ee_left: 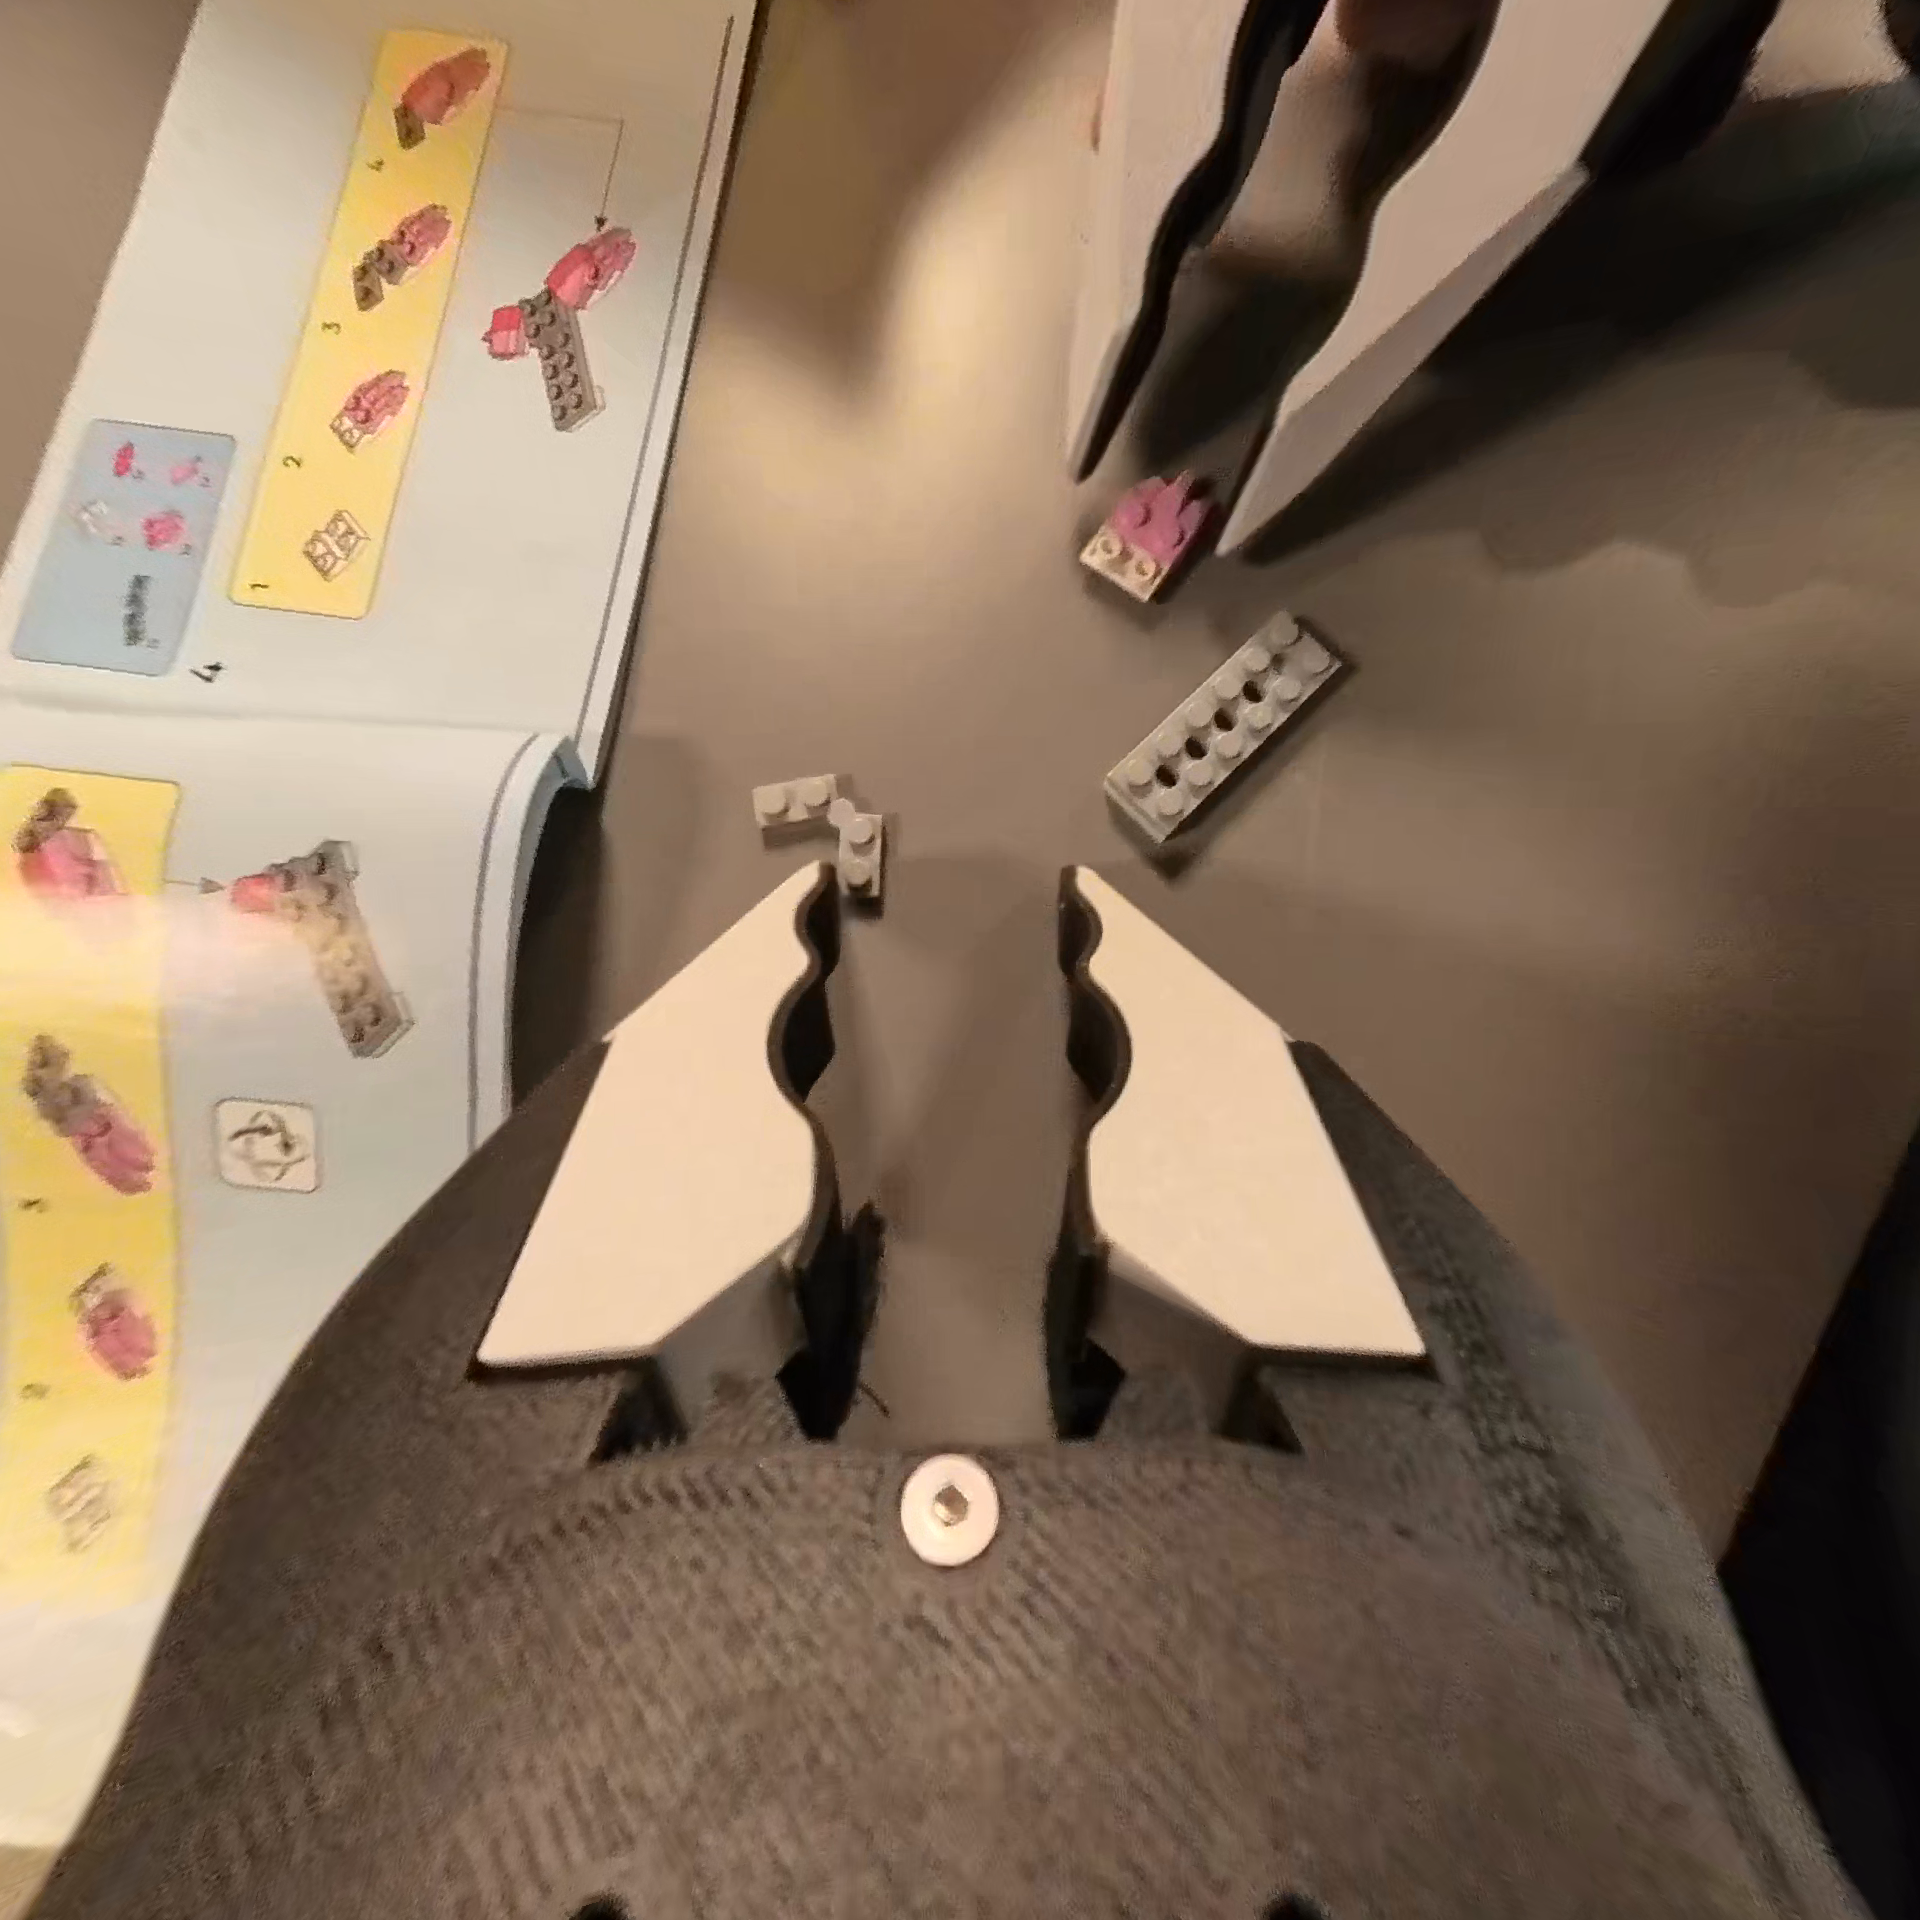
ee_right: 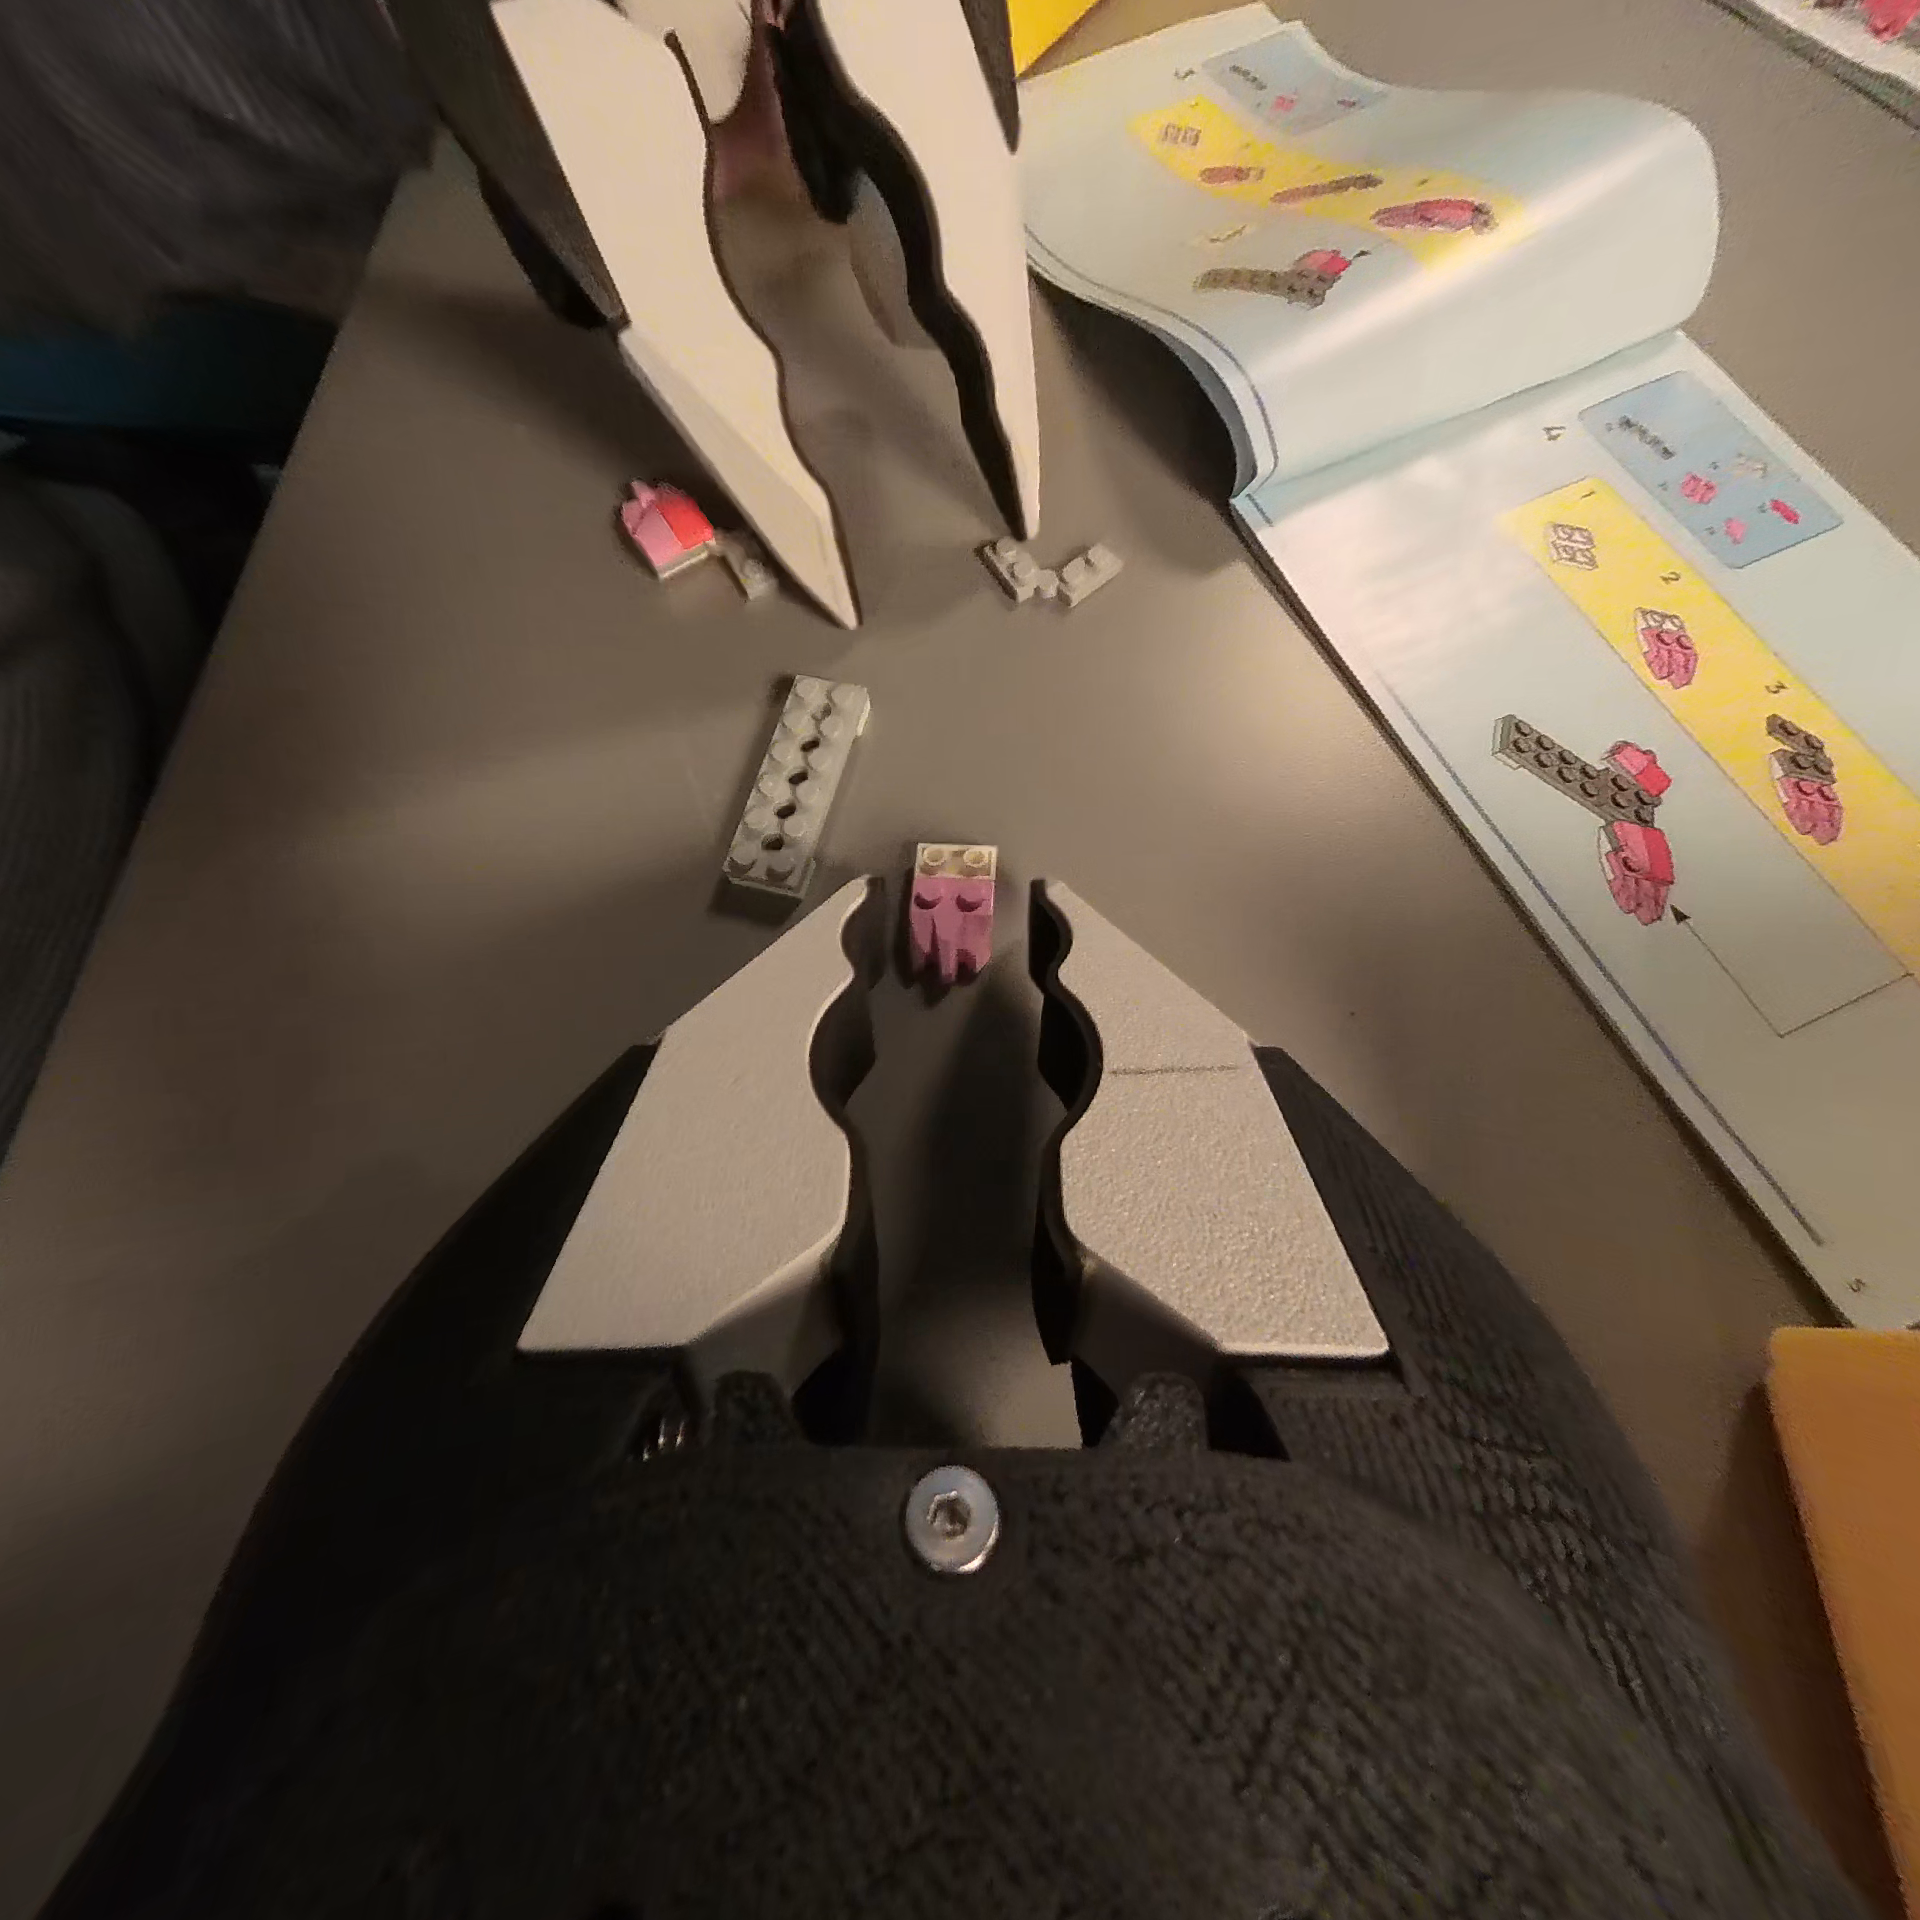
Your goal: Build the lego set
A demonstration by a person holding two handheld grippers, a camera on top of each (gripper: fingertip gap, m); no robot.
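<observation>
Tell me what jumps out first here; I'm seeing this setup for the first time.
Two grippers face each other over a grey table, both with jaws apart. The right gripper straddles a small purple-and-cream brick piece without gripping it; the left gripper hangs beside a little grey L-shaped plate pair. An open instruction booklet lies alongside.

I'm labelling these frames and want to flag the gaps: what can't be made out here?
- Red and pink piece: missing from the left wrist view; in the right wrist view, the left gripper partly covers the grey piece beside it.
- Instruction booklet: lower page blurred by glare, left wrist view.
- Orange object: cut off by the right edge.
</observation>
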